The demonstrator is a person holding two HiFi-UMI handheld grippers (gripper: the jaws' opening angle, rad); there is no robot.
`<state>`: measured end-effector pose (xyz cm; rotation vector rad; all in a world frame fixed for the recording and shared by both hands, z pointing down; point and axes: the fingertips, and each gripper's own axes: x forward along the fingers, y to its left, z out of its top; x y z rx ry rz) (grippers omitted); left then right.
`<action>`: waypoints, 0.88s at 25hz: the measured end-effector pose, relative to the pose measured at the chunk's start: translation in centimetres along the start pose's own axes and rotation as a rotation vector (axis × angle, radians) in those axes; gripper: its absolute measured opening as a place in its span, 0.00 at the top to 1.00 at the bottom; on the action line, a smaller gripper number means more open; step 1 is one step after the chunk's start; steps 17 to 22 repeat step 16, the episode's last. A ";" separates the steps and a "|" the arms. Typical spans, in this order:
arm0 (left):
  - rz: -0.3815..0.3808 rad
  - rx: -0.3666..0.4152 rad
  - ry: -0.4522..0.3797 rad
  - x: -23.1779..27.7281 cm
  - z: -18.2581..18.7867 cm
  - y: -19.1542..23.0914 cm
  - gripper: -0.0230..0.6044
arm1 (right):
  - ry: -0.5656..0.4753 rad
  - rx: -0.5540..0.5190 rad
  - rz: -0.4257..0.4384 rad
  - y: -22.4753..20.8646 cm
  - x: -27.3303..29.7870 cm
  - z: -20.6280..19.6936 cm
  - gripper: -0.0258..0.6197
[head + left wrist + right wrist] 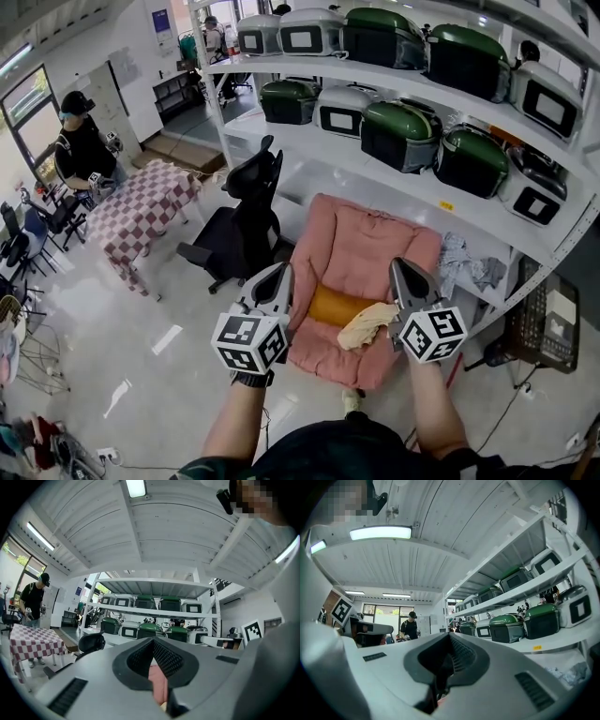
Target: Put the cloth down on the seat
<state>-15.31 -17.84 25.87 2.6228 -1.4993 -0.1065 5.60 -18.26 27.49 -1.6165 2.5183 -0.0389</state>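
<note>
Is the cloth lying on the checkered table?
No, the cloth is over the seat of the pink armchair, beside the orange cushion, well away from the checkered table.

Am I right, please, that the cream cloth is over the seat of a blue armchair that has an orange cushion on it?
Not quite: the armchair is pink, not blue, as the head view shows. The rest stands: the cream cloth is over its seat, which has an orange cushion on it.
</note>
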 end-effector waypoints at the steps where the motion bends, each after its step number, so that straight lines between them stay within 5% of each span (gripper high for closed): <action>1: 0.001 0.001 0.000 -0.1 0.0 0.0 0.95 | 0.001 -0.002 0.002 0.1 -0.1 -0.1 0.95; 22: -0.006 -0.002 -0.010 -0.5 -0.3 -1.2 0.95 | 0.012 0.001 0.016 0.2 -1.1 -0.5 0.95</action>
